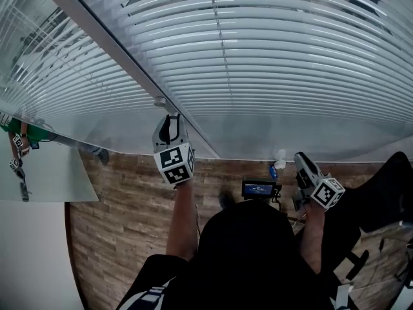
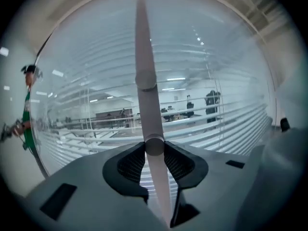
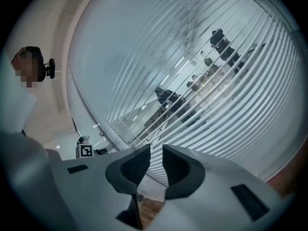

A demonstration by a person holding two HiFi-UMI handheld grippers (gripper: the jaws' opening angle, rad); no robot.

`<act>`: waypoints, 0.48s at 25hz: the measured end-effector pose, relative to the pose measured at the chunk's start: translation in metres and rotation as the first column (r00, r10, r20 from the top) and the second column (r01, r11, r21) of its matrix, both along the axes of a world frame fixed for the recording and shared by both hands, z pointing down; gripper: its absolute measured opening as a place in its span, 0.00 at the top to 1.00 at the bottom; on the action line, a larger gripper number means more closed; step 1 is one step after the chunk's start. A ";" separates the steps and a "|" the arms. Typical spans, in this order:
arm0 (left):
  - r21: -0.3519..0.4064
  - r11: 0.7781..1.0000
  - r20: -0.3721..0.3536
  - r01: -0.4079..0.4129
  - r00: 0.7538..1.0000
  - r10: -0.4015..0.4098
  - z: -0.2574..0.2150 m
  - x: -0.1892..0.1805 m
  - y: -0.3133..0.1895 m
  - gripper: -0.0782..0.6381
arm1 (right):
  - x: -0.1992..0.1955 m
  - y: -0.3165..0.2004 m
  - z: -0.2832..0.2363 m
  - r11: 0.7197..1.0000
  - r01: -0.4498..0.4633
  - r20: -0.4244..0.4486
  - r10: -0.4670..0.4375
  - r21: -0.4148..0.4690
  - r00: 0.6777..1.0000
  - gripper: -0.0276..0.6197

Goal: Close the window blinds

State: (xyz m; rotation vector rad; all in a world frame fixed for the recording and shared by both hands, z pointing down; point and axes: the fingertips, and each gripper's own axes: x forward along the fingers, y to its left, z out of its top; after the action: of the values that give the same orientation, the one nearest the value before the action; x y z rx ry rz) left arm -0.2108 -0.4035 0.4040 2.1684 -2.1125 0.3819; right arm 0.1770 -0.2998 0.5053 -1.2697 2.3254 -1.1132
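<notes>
Nearest, at the right, the right gripper is held low above the wood floor. In the right gripper view its jaws are seen set narrowly apart, with nothing between them. Farther off and to the left, the left gripper is raised against the window. Its jaws are closed on the pale tilt wand, which is clamped between the pads and runs up through the left gripper view. Just behind the wand, the window blinds are spread across the glass. Their slats are partly open, so an office room can be seen through them.
</notes>
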 end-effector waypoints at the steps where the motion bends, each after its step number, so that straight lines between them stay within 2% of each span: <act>1: -0.015 1.000 0.087 0.009 0.996 -0.008 0.002 0.000 0.000 0.70 | 0.001 0.000 0.001 1.000 0.000 -0.003 0.000 0.002 1.000 0.84; 3: -0.038 0.999 0.250 0.029 0.968 -0.018 0.005 -0.001 -0.001 0.70 | 0.002 0.000 0.002 1.000 0.000 -0.005 0.000 0.003 1.000 0.84; 5: -0.051 0.998 0.367 0.040 0.930 -0.019 0.006 -0.001 -0.002 0.70 | 0.001 -0.001 0.001 1.000 0.003 -0.002 -0.003 0.004 1.000 0.84; 6: -0.053 0.998 0.389 0.039 0.921 -0.015 0.007 -0.001 -0.002 0.70 | 0.000 -0.001 0.001 1.000 0.004 -0.003 -0.004 0.004 1.000 0.84; 7: -0.051 0.998 0.370 0.030 0.929 -0.009 0.007 0.000 -0.002 0.70 | 0.000 -0.001 0.001 1.000 0.006 -0.004 -0.006 0.004 1.000 0.84; 8: -0.043 0.999 0.299 0.014 0.954 -0.001 0.007 0.002 -0.002 0.70 | -0.001 -0.001 0.001 1.000 0.008 -0.005 -0.008 0.005 1.000 0.84; 9: -0.029 1.000 0.178 -0.006 0.984 0.011 0.007 0.004 0.000 0.70 | -0.001 -0.001 0.002 1.000 0.011 -0.005 -0.011 0.006 1.000 0.84; 10: -0.012 1.000 0.027 -0.023 0.999 0.024 0.006 0.006 0.001 0.69 | -0.001 -0.001 0.003 1.000 0.013 -0.005 -0.013 0.007 1.000 0.84; 11: 0.005 0.999 -0.124 -0.032 0.992 0.033 0.006 0.006 0.003 0.68 | -0.001 -0.001 0.005 1.000 0.015 -0.006 -0.015 0.008 1.000 0.84; 12: 0.020 0.999 -0.261 -0.032 0.965 0.036 0.006 0.004 0.004 0.66 | 0.000 -0.001 0.006 1.000 0.017 -0.006 -0.017 0.009 1.000 0.84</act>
State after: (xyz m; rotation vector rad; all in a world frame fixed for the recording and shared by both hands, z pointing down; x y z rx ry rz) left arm -0.2063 -0.3991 0.4100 2.1304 -1.9436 0.0743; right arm 0.1767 -0.3010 0.5114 -1.2540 2.3468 -1.1046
